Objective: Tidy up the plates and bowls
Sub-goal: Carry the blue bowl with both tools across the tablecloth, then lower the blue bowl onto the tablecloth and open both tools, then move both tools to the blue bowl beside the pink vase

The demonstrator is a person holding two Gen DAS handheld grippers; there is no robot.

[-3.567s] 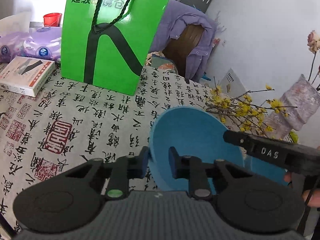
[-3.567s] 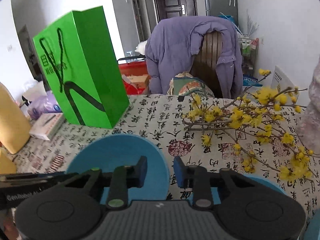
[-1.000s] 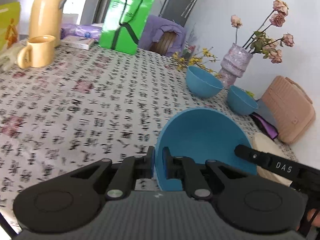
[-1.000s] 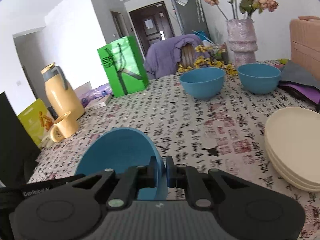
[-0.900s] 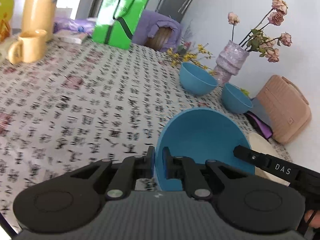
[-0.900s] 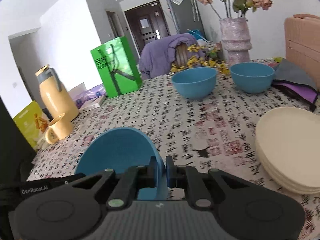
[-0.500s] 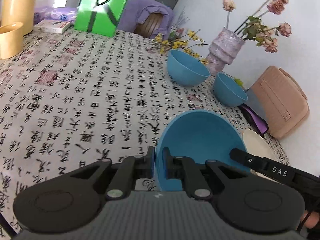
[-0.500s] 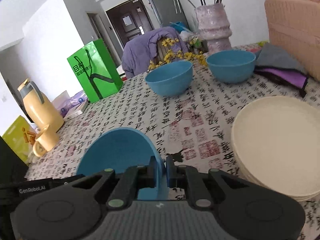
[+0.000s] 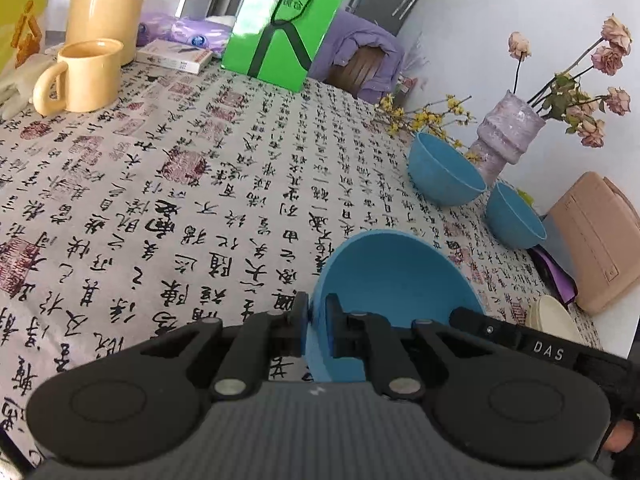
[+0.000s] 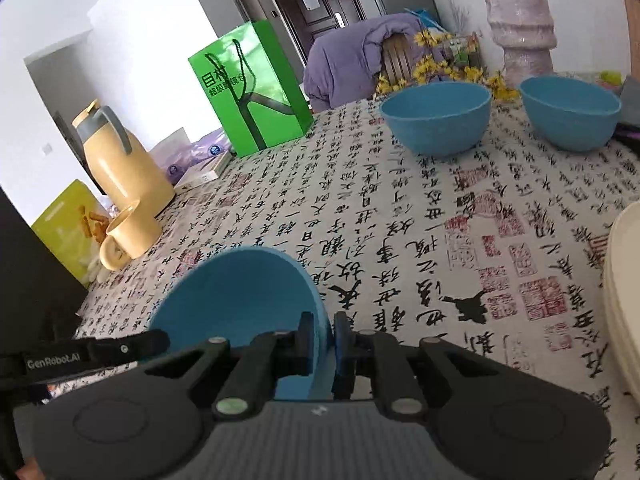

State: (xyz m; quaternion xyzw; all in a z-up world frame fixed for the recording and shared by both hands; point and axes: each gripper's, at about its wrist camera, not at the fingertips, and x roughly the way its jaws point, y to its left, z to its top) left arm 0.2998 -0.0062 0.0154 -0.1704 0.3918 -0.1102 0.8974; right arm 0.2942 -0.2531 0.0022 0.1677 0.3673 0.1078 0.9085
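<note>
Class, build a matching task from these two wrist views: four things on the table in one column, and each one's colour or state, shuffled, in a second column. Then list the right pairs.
Things:
1. carried bowl
2. mug
3. paper bag
4. stack of plates

Colour or state:
A. green, standing upright with black cord handles
B. cream, resting at the table's right edge
C. blue, its rim pinched on opposite sides by the left claw and the right claw
D. yellow, beside the tall yellow jug

Pairs: 1-C, 2-D, 3-A, 4-B
</note>
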